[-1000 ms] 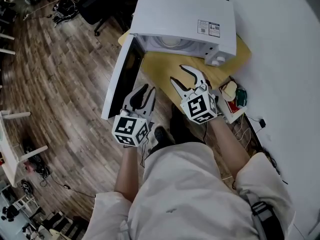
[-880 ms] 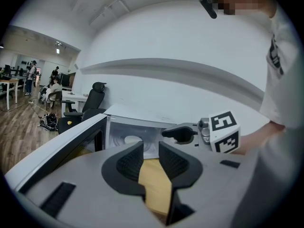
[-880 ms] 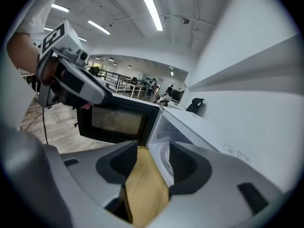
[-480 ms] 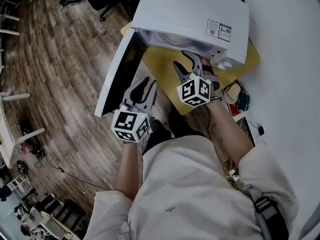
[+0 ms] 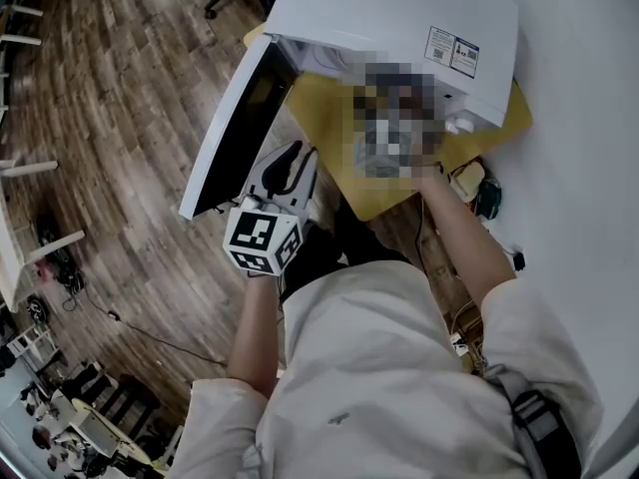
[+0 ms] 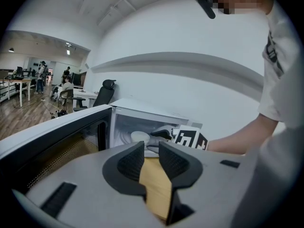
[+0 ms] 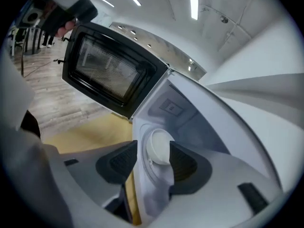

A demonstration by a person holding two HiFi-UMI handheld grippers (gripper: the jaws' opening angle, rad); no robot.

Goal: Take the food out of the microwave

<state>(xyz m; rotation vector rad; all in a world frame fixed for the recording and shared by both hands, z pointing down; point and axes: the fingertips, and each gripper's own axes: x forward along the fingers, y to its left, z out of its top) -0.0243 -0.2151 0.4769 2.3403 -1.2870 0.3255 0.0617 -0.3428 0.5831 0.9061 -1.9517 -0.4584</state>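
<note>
Nearest the person, the left claw (image 6: 151,151) hangs low beside the open door (image 5: 232,128). Its jaws are released to a narrow gap with nothing in it, and only the yellow table (image 5: 324,133) shows through. It seems to have no part in this step and is well apart from the food.

Further out, across the bare front strip of the table, the right claw (image 7: 153,148) is at the mouth of the microwave (image 5: 399,18) and points into the cavity. Its jaws stand wide, unclenched and empty. In the right gripper view they frame the white round dish (image 6: 138,137), but the pads are not touching it.

Farthest in, the dish sits on the turntable (image 7: 145,172) near the middle of the oven floor. I take it to be the food's container, though what it holds cannot be seen from here.

The step in hand looks like the reach: the door is already open, the dish has not yet been gripped, and nothing has been lifted out.

The next move probably calls for carrying the right claw deeper until the pads stand on either side of the dish or its rim. It then has to close firmly enough to hold a smooth, rounded wall. The dish should be drawn out level under the cavity's top edge, so it neither tips nor catches, and set down on the table.
</note>
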